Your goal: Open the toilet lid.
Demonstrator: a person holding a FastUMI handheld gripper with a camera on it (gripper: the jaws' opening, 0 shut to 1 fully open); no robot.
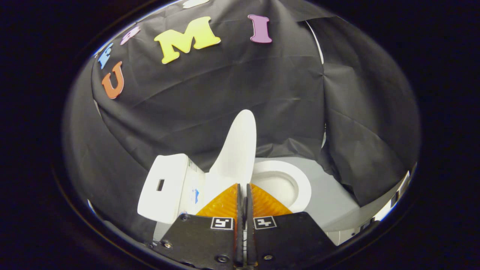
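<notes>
- Gripper (243, 187): your two orange ribbed fingers (225, 204) sit drawn together, only a thin slit left between their black inner edges. Nothing lies in that slit; they have hold of nothing.
- Gripper body (210, 240): black plates below the fingers, each bearing a small square black-and-white marker (222, 223).
- Toilet lid (238, 150): white, raised and standing nearly upright, seen close to edge-on. Its lower part rises just beyond your fingertips; whether the tips touch it, you cannot tell.
- Toilet seat (300, 183): white ring, lying down flat, uncovered, just ahead and to the right of your fingers. The bowl (275, 185) opening shows inside it.
- Tank (163, 187): white box to the left of the lid, beside your left finger, with a small dark rectangular slot (160, 185) on its top and a small blue mark on its near face.
- Floor (330, 195): pale grey surface to the right of the seat.
- Booth wall (225, 93): black creased cloth behind and around the toilet.
</notes>
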